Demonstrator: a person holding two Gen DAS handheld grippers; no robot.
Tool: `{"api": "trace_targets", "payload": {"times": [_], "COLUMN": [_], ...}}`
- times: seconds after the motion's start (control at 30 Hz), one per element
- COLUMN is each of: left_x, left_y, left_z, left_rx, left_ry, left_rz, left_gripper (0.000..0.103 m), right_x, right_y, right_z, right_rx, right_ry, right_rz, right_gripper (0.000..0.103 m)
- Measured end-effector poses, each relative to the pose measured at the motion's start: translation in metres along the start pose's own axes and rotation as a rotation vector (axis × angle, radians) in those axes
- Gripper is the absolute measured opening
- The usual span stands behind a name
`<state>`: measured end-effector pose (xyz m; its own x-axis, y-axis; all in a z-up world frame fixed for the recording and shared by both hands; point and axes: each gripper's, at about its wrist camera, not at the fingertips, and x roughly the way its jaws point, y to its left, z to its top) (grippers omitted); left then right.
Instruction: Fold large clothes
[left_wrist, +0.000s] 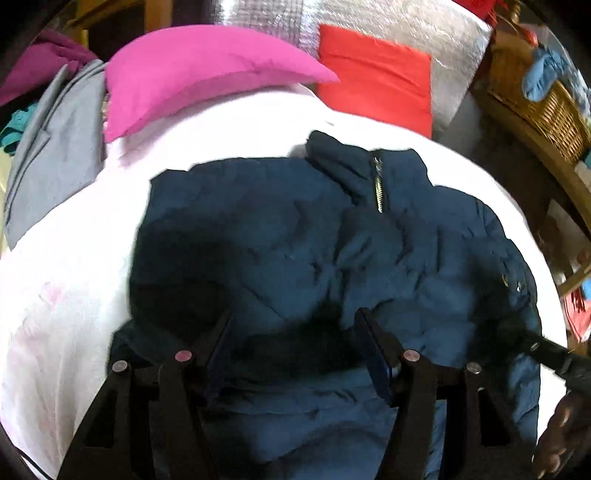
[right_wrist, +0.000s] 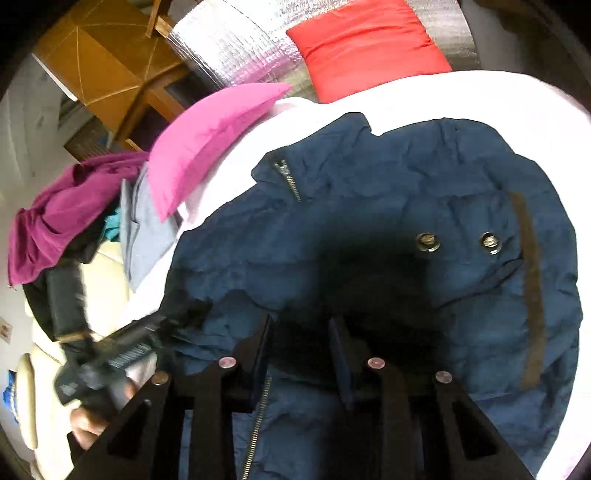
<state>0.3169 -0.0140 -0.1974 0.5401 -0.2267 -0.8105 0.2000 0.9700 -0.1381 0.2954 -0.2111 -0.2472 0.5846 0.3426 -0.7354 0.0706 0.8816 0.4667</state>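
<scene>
The navy jacket (left_wrist: 332, 258) is spread on the white bedding (left_wrist: 74, 295); both the left gripper (left_wrist: 295, 325) and right gripper (right_wrist: 301, 328) are held parted above it, nothing pinched; snap buttons (right_wrist: 426, 242) are shown clearly only in the right view, a wicker basket (left_wrist: 546, 107) only in the left.

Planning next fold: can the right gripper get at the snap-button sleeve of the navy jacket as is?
Probably yes. The right gripper is open and empty above the navy jacket; the snap buttons lie uncovered just ahead, with nothing in between.
</scene>
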Motion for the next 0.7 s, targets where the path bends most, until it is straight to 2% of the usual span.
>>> {"api": "trace_targets", "payload": {"times": [0.07, 0.1, 0.23, 0.3, 0.4, 0.47, 0.53, 0.6, 0.7], "left_x": [0.014, 0.023, 0.020, 0.010, -0.004, 0.000, 0.014, 0.013, 0.000], "left_y": [0.004, 0.004, 0.003, 0.009, 0.027, 0.042, 0.051, 0.056, 0.051], "left_z": [-0.001, -0.003, -0.003, -0.001, -0.001, -0.002, -0.005, -0.010, -0.008], "left_rx": [0.012, 0.023, 0.055, 0.038, -0.008, -0.033, -0.045, -0.052, -0.033], "left_ry": [0.044, 0.069, 0.067, 0.050, 0.017, 0.027, 0.086, 0.102, 0.079], "left_rz": [0.083, 0.103, 0.110, 0.086, 0.099, 0.148, 0.181, 0.162, 0.160], "left_gripper": [0.065, 0.065, 0.065, 0.065, 0.065, 0.065, 0.067, 0.067, 0.067], "right_x": [0.017, 0.019, -0.002, -0.018, -0.045, -0.040, -0.022, -0.022, -0.034], "right_y": [-0.010, -0.014, -0.018, -0.026, -0.044, -0.059, -0.072, -0.071, -0.064], "right_z": [0.001, 0.003, 0.003, 0.005, 0.001, 0.001, -0.003, -0.002, -0.002], "right_rx": [0.033, 0.053, 0.066, 0.086, 0.112, 0.150, 0.196, 0.183, 0.169], "right_ry": [0.069, 0.070, 0.054, 0.024, -0.019, 0.009, 0.076, 0.072, 0.052], "right_rz": [-0.016, 0.000, 0.032, 0.031, 0.013, -0.016, 0.003, -0.001, 0.005], "right_gripper": [0.031, 0.031, 0.033, 0.033, 0.033, 0.032, 0.033, 0.033, 0.033]}}
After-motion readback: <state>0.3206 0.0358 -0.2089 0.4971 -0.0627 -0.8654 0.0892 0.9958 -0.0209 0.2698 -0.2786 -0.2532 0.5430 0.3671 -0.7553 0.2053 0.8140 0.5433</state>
